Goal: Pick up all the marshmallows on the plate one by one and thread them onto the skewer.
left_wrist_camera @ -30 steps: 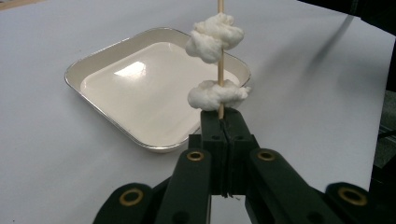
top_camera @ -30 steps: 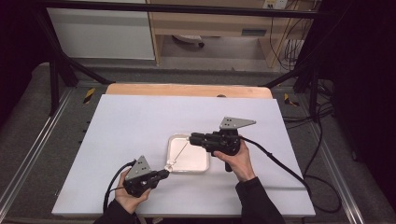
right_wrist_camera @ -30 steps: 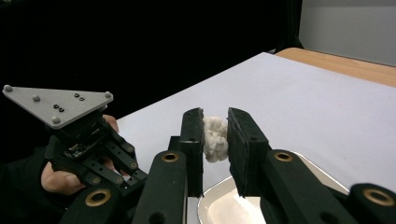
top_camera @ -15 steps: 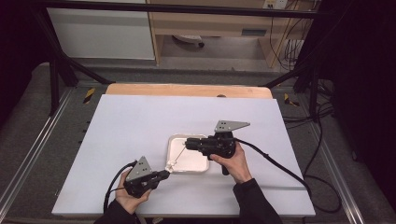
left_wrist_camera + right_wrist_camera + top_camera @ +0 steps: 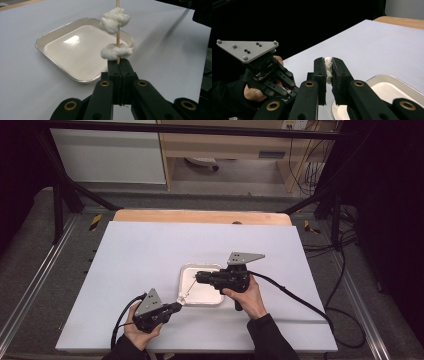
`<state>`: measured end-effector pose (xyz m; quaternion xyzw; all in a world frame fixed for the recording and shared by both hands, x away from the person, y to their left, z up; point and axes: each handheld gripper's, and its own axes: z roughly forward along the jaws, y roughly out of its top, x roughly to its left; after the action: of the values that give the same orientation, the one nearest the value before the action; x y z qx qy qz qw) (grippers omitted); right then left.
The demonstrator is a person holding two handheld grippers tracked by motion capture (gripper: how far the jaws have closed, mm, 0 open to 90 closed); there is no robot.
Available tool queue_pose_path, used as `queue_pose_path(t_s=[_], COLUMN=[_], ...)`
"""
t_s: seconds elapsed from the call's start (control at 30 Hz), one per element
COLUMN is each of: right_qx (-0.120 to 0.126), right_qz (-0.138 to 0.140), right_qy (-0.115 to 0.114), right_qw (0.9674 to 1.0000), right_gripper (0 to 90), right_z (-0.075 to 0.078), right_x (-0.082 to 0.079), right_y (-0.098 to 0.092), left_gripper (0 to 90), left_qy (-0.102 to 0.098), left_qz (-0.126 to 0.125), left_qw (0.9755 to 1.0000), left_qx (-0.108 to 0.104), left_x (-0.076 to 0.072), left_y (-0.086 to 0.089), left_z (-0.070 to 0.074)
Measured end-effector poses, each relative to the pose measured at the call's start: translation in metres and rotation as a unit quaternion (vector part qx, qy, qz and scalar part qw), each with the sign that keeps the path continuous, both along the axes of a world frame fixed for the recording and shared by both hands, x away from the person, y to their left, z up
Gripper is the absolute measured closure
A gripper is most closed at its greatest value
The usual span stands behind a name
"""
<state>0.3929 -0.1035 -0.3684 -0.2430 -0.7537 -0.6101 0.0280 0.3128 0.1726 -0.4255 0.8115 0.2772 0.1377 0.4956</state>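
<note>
My left gripper (image 5: 176, 306) (image 5: 119, 65) is shut on the base of a thin wooden skewer (image 5: 118, 38) that rises over the tray. Two white fluffy lumps are threaded on it, one high (image 5: 115, 20) and one just above the jaws (image 5: 116, 51). My right gripper (image 5: 196, 277) (image 5: 329, 62) reaches in from the right over the white tray (image 5: 200, 267) and meets the skewer's far end. Its jaws have just been closing, and a white lump (image 5: 328, 66) is now pinched between the pads. The left gripper (image 5: 259, 67) also appears beyond, in a hand.
The shallow white tray (image 5: 37, 42) (image 5: 387, 77) with a metal rim lies on the white tabletop (image 5: 150, 255). A wooden strip (image 5: 200, 216) runs along the far edge. Black cables (image 5: 300, 302) trail from both grippers across the near right of the table.
The right gripper has slid left over the tray to the skewer's tip. The left gripper and the skewer have stayed where they were.
</note>
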Motion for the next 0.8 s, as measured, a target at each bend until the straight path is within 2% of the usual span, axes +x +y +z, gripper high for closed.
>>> queue_pose_path(t_s=[0.37, 0.67, 0.73, 0.77, 0.8], right_qx=[0.013, 0.005, 0.003, -0.001, -0.013], right_qz=[0.006, 0.011, 0.012, 0.014, 0.024], right_qy=[0.004, 0.009, 0.008, 0.008, 0.014], right_qw=[0.9999, 0.9999, 0.9999, 0.9999, 0.9995], right_gripper=[84.0, 84.3, 84.4, 84.4, 84.2], right_z=[-0.004, -0.008, -0.008, -0.009, -0.011], right_x=[-0.005, -0.006, -0.007, -0.007, -0.007], right_y=[0.004, 0.006, 0.007, 0.007, 0.009], left_gripper=[89.0, 89.0, 89.0, 89.0, 89.0], left_qy=[-0.004, -0.006, -0.008, -0.012, -0.018], left_qz=[0.001, 0.002, 0.001, -0.002, 0.003], left_qw=[1.0, 1.0, 1.0, 0.9998, 0.9997], left_qx=[-0.001, 0.003, -0.003, -0.016, -0.017], left_x=[-0.001, 0.0, 0.0, 0.0, 0.0], left_y=[-0.003, -0.004, -0.003, -0.003, -0.004], left_z=[0.0, 0.0, 0.001, 0.003, 0.008])
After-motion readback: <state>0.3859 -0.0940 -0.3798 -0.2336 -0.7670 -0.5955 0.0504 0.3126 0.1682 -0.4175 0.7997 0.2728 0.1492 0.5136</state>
